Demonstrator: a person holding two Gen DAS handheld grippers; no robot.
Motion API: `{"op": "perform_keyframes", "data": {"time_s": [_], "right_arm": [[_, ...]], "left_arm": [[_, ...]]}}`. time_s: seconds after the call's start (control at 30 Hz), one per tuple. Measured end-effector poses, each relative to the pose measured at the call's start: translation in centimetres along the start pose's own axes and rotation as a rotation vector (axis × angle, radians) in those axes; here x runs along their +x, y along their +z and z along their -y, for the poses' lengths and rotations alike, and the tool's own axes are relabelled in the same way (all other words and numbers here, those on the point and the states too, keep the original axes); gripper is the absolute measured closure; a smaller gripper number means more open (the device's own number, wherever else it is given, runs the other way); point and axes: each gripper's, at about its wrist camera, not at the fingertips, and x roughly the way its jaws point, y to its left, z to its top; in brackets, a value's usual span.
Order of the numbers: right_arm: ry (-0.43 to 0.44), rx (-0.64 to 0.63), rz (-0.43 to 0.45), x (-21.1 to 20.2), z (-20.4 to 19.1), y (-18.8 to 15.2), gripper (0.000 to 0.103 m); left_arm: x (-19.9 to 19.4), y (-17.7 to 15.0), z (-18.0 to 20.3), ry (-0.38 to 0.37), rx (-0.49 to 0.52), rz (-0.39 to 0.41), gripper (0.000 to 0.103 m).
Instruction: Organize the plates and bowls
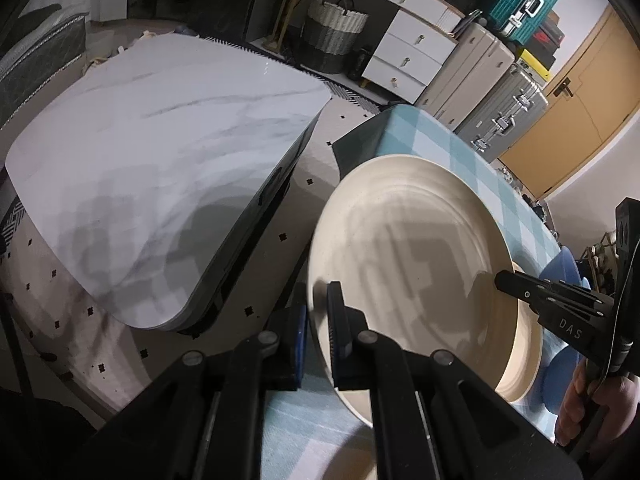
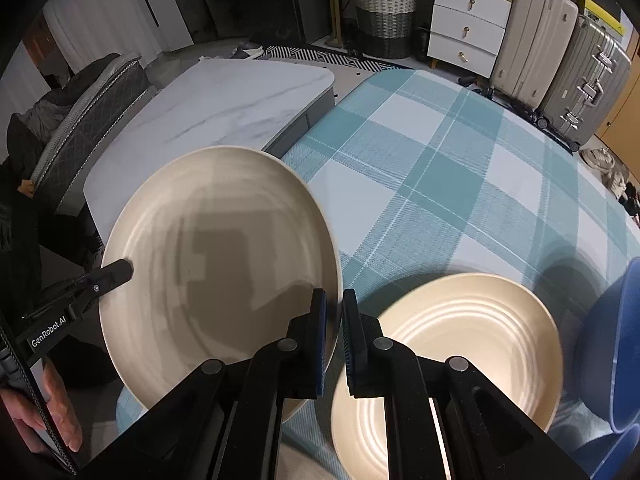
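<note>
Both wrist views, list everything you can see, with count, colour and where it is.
large plate: one, cream, held by its rim at opposite edges, over the near left corner of the table
smaller plate: one, cream, ridged, on the tablecloth near the right tongs
bowl: one, blue, right edge of the table
tablecloth: one, teal and white check, covers the table
marble tabletop: one, white and grey, beside the checked table
woven basket: one, grey and white, by the far wall
drawer unit: one, white, by the far wall
suitcases: several, beige and silver, far right
left tongs: shut on the large plate's rim
right tongs: shut on its opposite rim
</note>
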Motion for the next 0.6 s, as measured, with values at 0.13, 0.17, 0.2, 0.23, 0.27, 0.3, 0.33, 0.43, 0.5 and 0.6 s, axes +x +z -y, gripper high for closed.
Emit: {"op": "perform_keyframes", "data": {"time_s": [0.13,0.17,0.2,0.23,0.27,0.3,0.33,0.43,0.5,0.6], "right_arm": [[-0.001,0.010,-0.006,-1.6,0.4,-0.4,0.095],[-0.004,0.011,-0.009,-2.1,0.4,-0.6,0.095],[-0.005,0.013,-0.010,-2.5,0.5,-0.8,0.095],[-0.007,0.014,-0.011,-3.0,0.5,-1.1,0.095],[-0.010,0.013,-0.011,-3.6,0.5,-1.5,0.095],[-0.010,0.012,-0.011,-4.0,0.5,-1.8,0.095],[-0.014,0.011,-0.011,-4.6,0.4,-2.3,0.095],[-0.024,0.020,-0.011,-5.8,0.6,-3.8,0.095],[-0.021,0.035,-0.011,-6.3,0.7,-4.9,0.095],[-0.032,0.047,-0.016,-6.9,0.7,-6.9,0.095]], "left_arm": [[-1.2,-0.4,1.1,0.000,0.015,-0.006,0.097],[-1.6,-0.6,1.3,-0.004,0.016,-0.008,0.097],[-1.9,-0.6,1.6,-0.007,0.016,-0.009,0.097],[-2.2,-0.8,1.8,-0.007,0.017,-0.010,0.096],[-2.6,-1.1,2.1,-0.004,0.022,-0.009,0.096],[-3.0,-1.5,2.3,-0.003,0.027,-0.008,0.096],[-3.3,-1.8,2.6,0.000,0.035,-0.010,0.096],[-4.1,-3.1,3.2,0.002,0.051,-0.019,0.096],[-4.6,-4.1,3.6,0.005,0.059,-0.025,0.096],[-4.8,-5.5,3.5,-0.013,0.047,-0.054,0.096]]}}
